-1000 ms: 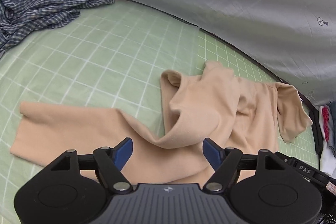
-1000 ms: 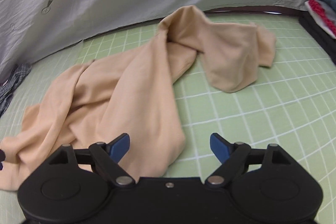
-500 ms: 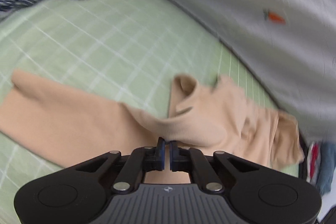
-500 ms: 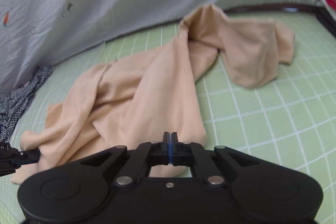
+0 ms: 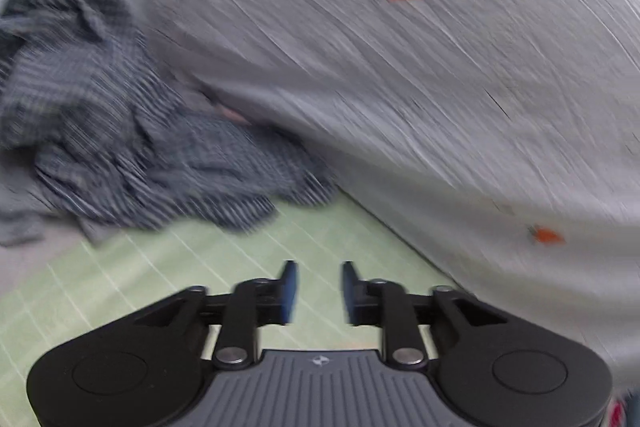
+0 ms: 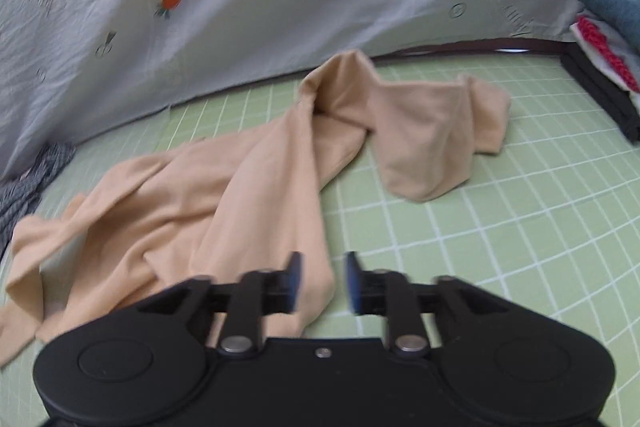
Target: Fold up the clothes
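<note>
The left gripper [image 5: 316, 291] is hovering with its jaws apart and gripping nothing, facing a crumpled checked shirt [image 5: 132, 131] lying against the grey carrot-print sheet [image 5: 440, 87]; the right gripper [image 6: 322, 283] is also holding its jaws apart, empty, just above the near edge of the beige garment [image 6: 256, 187], which is lying rumpled across the green grid mat [image 6: 500, 219]; folded clothes [image 6: 604, 39] are sitting stacked at the far right.

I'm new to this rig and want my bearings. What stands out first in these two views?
In the right wrist view, a crumpled beige garment sprawls across the green grid mat, its near edge by the open right gripper. The blurred left wrist view shows the open left gripper facing a heap of checked cloth against a grey carrot-print sheet.
</note>
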The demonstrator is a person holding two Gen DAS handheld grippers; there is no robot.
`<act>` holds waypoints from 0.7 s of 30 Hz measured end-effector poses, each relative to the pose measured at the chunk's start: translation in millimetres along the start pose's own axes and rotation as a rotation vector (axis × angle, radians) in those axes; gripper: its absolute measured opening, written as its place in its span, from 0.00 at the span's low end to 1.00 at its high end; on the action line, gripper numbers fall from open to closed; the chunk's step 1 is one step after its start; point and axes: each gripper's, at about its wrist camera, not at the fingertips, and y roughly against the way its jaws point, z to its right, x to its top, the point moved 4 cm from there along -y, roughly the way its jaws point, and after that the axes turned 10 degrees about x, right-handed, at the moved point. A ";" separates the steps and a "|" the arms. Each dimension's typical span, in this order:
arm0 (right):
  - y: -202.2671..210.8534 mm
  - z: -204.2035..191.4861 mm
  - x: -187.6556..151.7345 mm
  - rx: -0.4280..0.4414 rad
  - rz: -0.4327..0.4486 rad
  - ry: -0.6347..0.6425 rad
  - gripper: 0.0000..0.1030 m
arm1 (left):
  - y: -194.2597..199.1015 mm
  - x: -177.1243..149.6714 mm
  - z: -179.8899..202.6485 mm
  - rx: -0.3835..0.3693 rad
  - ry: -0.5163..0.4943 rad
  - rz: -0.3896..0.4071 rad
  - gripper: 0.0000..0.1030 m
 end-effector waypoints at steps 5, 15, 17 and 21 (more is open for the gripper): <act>-16.6 -7.1 -9.7 -0.037 -0.072 0.022 0.97 | 0.2 -82.1 39.8 -0.051 -0.251 -0.139 0.58; -32.2 -2.3 -24.3 0.007 -0.120 -0.037 1.00 | 2.8 -157.2 73.5 -0.143 -0.474 -0.225 0.87; -33.2 0.4 -24.0 0.016 -0.124 -0.055 1.00 | -0.5 -165.2 79.6 -0.122 -0.547 -0.226 0.87; -34.6 5.5 -23.4 -0.019 -0.126 -0.051 0.99 | -12.1 -177.6 84.4 -0.127 -0.611 -0.264 0.87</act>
